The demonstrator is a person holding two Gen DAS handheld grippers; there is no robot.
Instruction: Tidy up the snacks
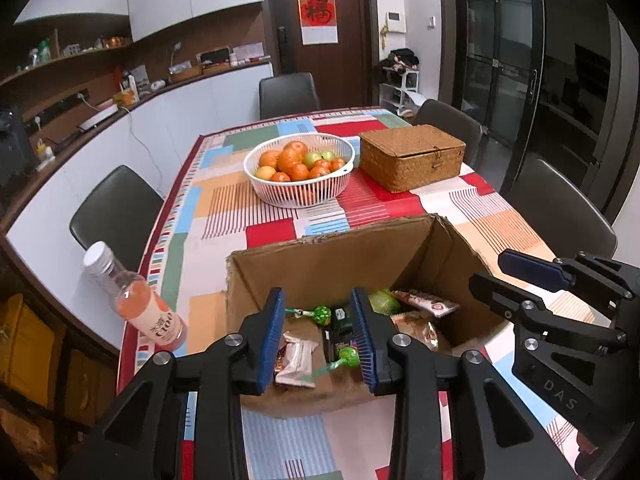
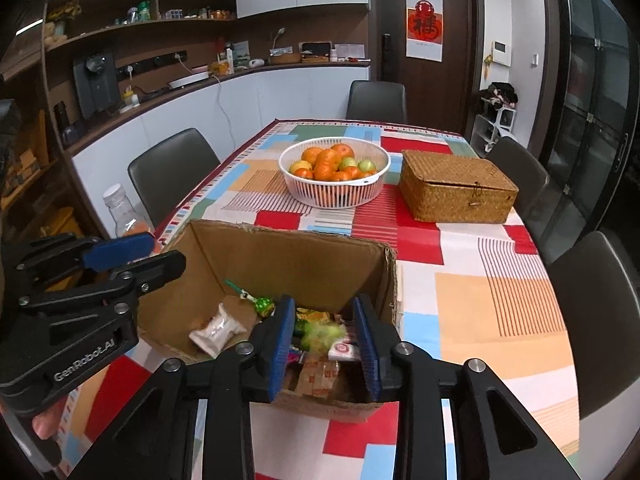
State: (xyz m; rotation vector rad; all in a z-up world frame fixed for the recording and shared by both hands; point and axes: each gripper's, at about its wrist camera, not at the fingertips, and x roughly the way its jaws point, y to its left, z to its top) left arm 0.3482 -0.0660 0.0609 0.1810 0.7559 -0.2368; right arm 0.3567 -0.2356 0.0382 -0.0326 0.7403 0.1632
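Holding wrapped snacks (image 1: 296, 356), cardboard box (image 1: 320, 256), fruit in white basket (image 1: 299, 168), both grippers' fingers (image 1: 272, 336) spread, empty.

An open brown cardboard box (image 1: 320, 264) stands upright near the table's front edge, its flaps torn off. Inside, loose on its floor, lie a white-wrapped snack pack (image 1: 294, 362), two green-headed lollipops (image 1: 320, 314), one of them (image 1: 346, 358) nearer the front wall, a red-and-white wrapped bar (image 1: 426, 300), and orange-printed biscuit packets (image 2: 318, 374)
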